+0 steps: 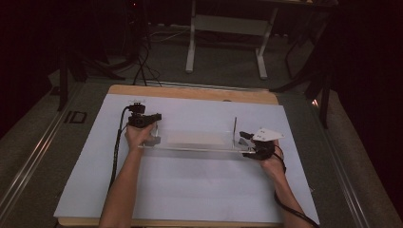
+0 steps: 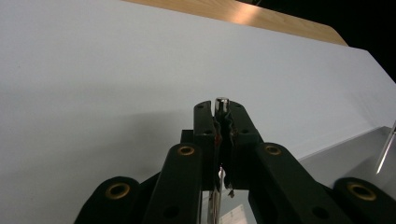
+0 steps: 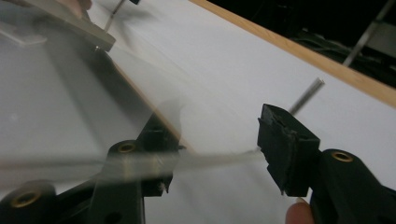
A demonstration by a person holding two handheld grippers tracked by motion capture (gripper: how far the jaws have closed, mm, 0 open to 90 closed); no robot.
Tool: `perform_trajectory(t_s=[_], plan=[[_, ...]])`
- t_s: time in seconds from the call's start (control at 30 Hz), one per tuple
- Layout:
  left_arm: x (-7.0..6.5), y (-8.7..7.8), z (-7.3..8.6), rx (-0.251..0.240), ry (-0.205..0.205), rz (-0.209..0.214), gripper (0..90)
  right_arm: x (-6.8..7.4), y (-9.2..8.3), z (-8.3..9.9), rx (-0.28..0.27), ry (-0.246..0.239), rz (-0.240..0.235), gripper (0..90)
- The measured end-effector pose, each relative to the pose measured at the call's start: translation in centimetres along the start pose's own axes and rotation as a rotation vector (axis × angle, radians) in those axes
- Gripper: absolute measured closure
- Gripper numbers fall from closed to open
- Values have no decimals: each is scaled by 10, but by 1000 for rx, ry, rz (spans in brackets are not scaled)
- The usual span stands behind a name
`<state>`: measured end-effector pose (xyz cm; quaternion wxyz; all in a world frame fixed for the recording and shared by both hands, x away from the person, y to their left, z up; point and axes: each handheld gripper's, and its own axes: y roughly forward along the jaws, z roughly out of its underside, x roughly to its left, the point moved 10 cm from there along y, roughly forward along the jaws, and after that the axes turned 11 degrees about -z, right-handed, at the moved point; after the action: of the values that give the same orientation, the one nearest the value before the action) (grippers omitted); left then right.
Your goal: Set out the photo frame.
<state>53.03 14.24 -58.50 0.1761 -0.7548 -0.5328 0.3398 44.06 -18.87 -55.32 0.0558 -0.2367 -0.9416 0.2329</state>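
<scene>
Stretching crosswise between the two hands, the clear panel (image 1: 197,142) runs its long axis left to right across the white sheet (image 1: 190,190) that covers the tabletop (image 1: 190,91), and that axis is what the next move hangs on. A thin metal pin (image 1: 235,124) stands upright at the panel's right end, and a second pin (image 2: 221,103) rises at its left end.

Over on the left, the left claw (image 1: 153,124) is clamped tight on that second pin; in the left gripper view the pin's flat silver tip pokes up just above the pinched jaw tips (image 2: 221,116). So that end looks anchored.

Now the right side: the right claw (image 3: 215,140) has its jaws well apart, with the panel's edge passing through the gap between them as a pale blurred band. The pads do not press on it, so nothing is gripped here. The upright pin (image 3: 306,97) lies just beyond the right-hand jaw, a little outside the gap, not between the jaws.

My read: the right hand (image 1: 272,164) is the nearer one to that free pin, and the claw would have to shift sideways toward it, or close on the panel's edge, before this end is secured.
</scene>
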Motion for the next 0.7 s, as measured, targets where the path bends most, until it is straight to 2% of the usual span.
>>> perform_trajectory(t_s=[0.17, 0.47, 0.63, 0.7], plan=[[0, 0, 0, -1, -7, 6, 848, 2, 4, -2, -22, 34, -32, 469], [1, 0, 0, -2, -16, 15, 837, 0, 4, -4, -27, 50, -38, 470], [2, -1, 0, -7, 16, 18, 815, 0, 4, -4, -29, 50, -40, 470], [3, -2, 2, 3, 38, 7, 775, 0, 3, -4, -27, 50, -41, 470]])
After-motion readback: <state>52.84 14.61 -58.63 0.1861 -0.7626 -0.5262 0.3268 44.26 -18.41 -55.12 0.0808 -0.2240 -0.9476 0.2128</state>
